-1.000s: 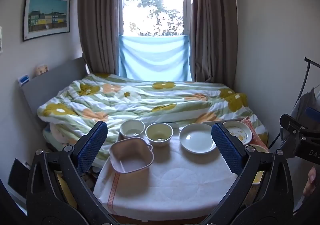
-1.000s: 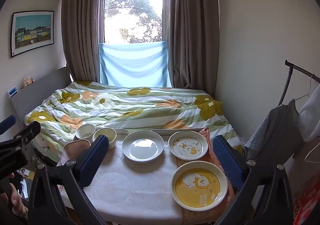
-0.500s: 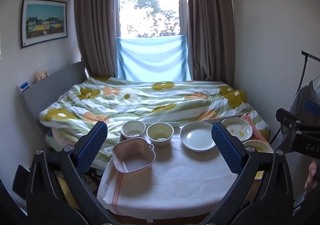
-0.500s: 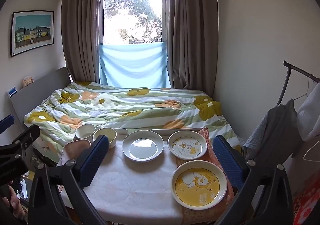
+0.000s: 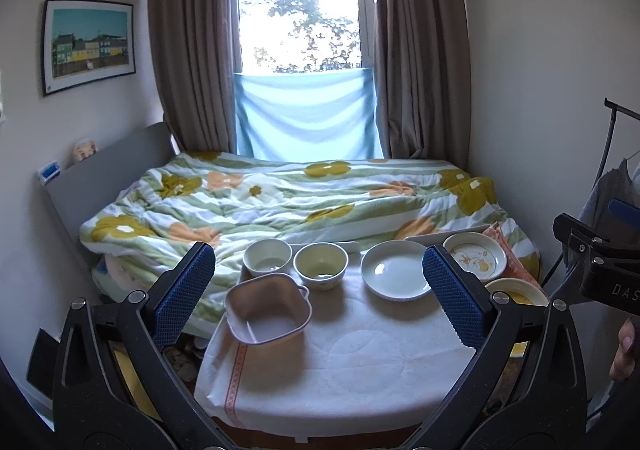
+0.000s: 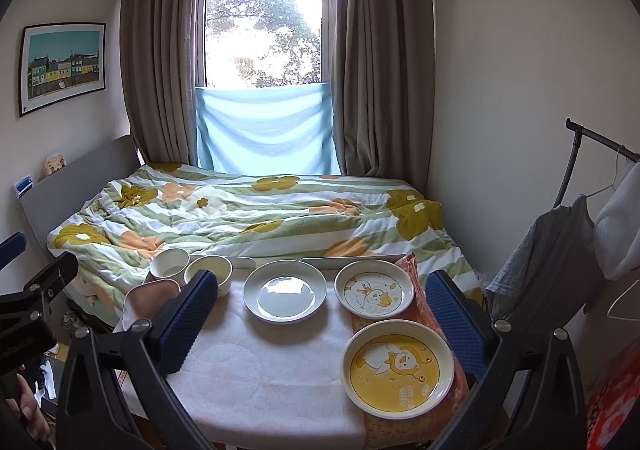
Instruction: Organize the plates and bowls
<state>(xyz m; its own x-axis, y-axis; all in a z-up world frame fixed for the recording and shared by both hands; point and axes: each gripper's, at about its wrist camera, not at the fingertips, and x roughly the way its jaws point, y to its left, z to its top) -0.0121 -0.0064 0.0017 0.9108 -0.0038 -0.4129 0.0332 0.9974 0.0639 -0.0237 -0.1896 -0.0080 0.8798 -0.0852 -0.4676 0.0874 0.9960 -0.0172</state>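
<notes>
Both tools hang above the near edge of the table [image 5: 360, 378], w/ nothing gripped. Left gripper [image 5: 319, 290]: jaws spread wide, blue pads [image 5: 184, 286] far apart, empty. Right gripper [image 6: 320, 318]: same, wide apart, empty.

Landmark = plain white plate [image 6: 285, 292], mid-back of the table. Left of it sit 2 round bowls side by side: yellowish bowl [image 5: 320, 265] just beside the plate, white bowl [image 5: 267, 256] beyond that, nearest the table's left-back corner. Pink square dish [image 5: 267, 308] w/ small handles sits in front of those bowls, towards the left edge. Right of the white plate: duck-print plate [image 6: 374, 289], near but apart. In front of the duck plate, near-right corner: larger yellow plate [image 6: 398, 368] w/ a cartoon print. Both printed plates rest on an orange patterned cloth [image 6: 420, 298]; the rest sit on white cloth.

Surroundings: bed w/ floral duvet [image 6: 256, 217] butts against the table's far edge, behind the white plate. Window [image 6: 264, 17] w/ brown curtains and a blue cloth behind that. Clothes rack [image 6: 576, 153] w/ hanging garments stands right of the table. In right wrist view the left pad partly hides the yellowish bowl and pink dish; in left wrist view the right pad covers part of the yellow plate.
</notes>
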